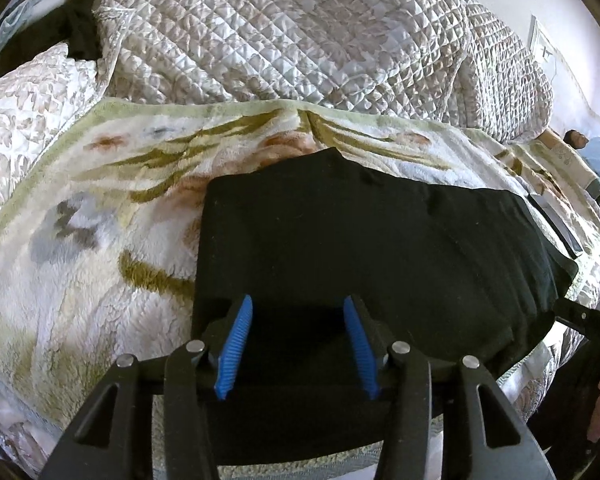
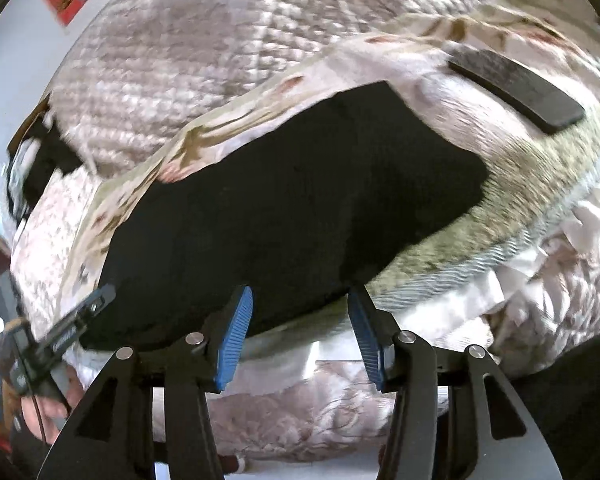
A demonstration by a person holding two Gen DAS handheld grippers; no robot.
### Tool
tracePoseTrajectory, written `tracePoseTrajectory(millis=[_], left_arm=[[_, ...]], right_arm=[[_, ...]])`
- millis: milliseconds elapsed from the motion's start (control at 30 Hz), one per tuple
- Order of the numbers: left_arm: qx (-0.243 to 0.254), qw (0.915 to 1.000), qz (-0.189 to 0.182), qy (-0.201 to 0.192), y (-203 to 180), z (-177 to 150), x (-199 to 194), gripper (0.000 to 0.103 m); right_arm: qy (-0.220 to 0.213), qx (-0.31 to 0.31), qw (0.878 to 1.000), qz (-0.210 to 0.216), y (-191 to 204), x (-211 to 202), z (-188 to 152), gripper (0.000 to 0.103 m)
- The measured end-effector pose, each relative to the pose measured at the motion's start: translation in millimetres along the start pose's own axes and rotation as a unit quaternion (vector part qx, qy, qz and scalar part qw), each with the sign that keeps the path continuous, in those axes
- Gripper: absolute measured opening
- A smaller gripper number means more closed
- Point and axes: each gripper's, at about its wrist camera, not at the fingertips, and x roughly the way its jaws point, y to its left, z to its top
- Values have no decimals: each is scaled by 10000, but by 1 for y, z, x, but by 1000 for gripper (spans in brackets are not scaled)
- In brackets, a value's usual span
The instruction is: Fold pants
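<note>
Black pants (image 1: 360, 240) lie folded, long axis along the bed's near edge; left gripper (image 1: 298, 344) over their middle, right gripper (image 2: 300, 340) at one end, both jaws half open, empty.

The pants (image 1: 364, 240) are black, of a soft matte cloth, and lie folded into a flat, roughly rectangular bundle on the fluffy flowered blanket (image 1: 80, 208). Seen from the left gripper (image 1: 298, 312), the bundle spreads ahead of and under the blue pads, its near edge passing beneath the parted jaws, its straight left edge just outside the left pad, its length running away to the right. Seen from the right gripper (image 2: 300, 308), the pants (image 2: 284, 216) lie ahead and to the left, their near edge just past the fingertips; the picture is blurred.
</note>
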Motion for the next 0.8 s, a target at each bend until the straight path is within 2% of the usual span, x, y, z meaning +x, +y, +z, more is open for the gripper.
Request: tracePoseTrajectory(millis=[167, 300, 433, 633, 733, 767, 800], left_arm=[[4, 10000, -9, -4, 1, 0, 0, 51], [0, 10000, -10, -5, 0, 0, 0, 51], [4, 10000, -5, -5, 0, 0, 1, 52], [-3, 10000, -19, -9, 0, 0, 1, 52], [-9, 10000, -19, -8, 0, 1, 0, 53], [-14, 10000, -25, -7, 1, 1, 0, 53], [-27, 10000, -38, -5, 1, 1, 0, 53]], right_arm=[[-61, 426, 9989, 173, -15, 2, 7, 51], [-237, 612, 9978, 71, -23, 1, 15, 53], [-297, 981, 9946, 173, -36, 9, 25, 54], [-664, 1074, 9920, -29, -37, 12, 38, 54], [-698, 1144, 9909, -105, -41, 18, 46, 54], [-730, 1125, 9909, -131, -39, 17, 49, 52], [-773, 1047, 9914, -163, -37, 14, 52, 38]])
